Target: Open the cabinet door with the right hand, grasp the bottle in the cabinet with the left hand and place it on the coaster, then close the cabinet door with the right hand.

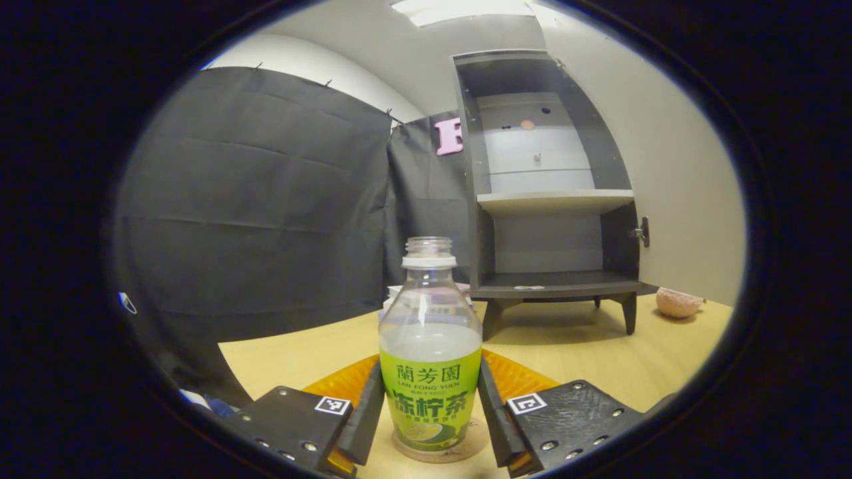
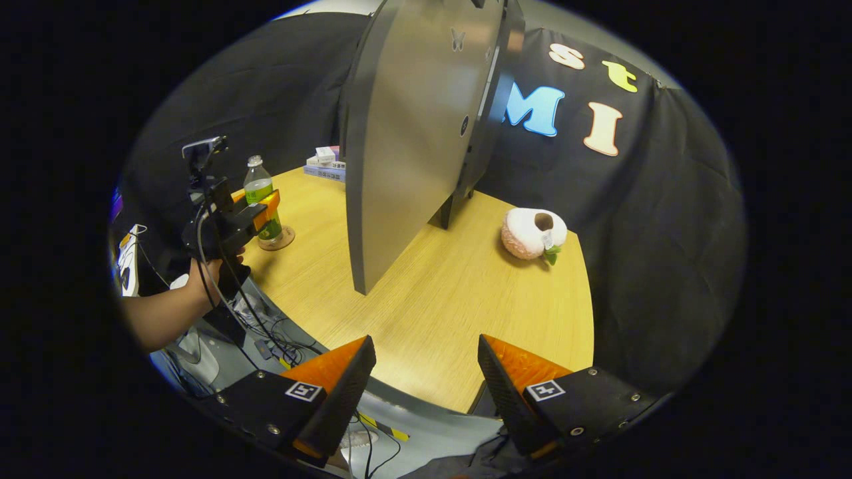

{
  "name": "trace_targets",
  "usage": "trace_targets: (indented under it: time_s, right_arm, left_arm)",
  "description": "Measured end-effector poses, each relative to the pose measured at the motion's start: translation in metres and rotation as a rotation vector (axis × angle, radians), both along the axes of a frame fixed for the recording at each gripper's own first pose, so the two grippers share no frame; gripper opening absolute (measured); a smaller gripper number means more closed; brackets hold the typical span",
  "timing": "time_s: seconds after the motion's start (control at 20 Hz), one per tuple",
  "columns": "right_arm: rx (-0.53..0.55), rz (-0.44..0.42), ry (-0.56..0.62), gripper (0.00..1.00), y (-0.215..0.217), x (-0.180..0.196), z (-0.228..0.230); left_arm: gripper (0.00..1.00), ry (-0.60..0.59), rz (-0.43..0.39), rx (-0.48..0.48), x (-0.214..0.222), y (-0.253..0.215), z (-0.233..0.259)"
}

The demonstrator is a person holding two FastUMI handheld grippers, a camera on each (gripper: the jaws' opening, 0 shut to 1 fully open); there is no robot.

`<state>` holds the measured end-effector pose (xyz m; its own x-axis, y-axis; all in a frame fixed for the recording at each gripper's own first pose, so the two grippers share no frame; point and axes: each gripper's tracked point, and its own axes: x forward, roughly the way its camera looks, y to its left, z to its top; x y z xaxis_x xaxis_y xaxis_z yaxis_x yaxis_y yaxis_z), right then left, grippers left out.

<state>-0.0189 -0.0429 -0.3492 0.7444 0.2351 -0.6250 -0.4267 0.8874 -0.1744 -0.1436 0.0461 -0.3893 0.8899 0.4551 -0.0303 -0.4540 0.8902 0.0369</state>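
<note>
A clear bottle (image 1: 430, 346) with a green label and no cap stands upright on a round tan coaster (image 1: 444, 456) on the wooden table. My left gripper (image 1: 431, 366) is shut on it, one finger against each side of the label. In the right gripper view the bottle (image 2: 256, 181) and coaster (image 2: 285, 241) sit at the far left, with the left gripper (image 2: 263, 211) around the bottle and a hand (image 2: 200, 276) holding it. The dark cabinet (image 1: 546, 199) stands open and bare inside, its door (image 2: 413, 133) swung wide. My right gripper (image 2: 425, 346) is open over the table's near edge, short of the door.
A pink plush toy (image 2: 532, 233) lies on the table to the right of the cabinet, also in the left gripper view as the pink toy (image 1: 677, 303). Small stacked boxes (image 2: 326, 163) sit behind the bottle. Cables (image 2: 266, 332) hang below the table's edge.
</note>
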Motion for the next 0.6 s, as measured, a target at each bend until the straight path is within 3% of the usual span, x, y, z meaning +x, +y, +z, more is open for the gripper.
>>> trace_targets:
  time_s: [0.15,0.3,0.6]
  right_arm:
    - [0.002,0.023,-0.004,0.96,0.010,-0.003,0.000]
    - [0.014,0.036,-0.003,0.95,0.016,-0.006,-0.003]
    - [0.083,0.015,-0.042,0.96,0.022,-0.009,0.014]
  left_arm:
    - [0.84,-0.018,0.000,-0.026,-0.002,0.005,0.002]
    - [0.84,-0.060,-0.025,-0.047,-0.002,0.002,0.017]
    - [0.84,-0.148,-0.062,-0.020,-0.004,-0.001,0.099]
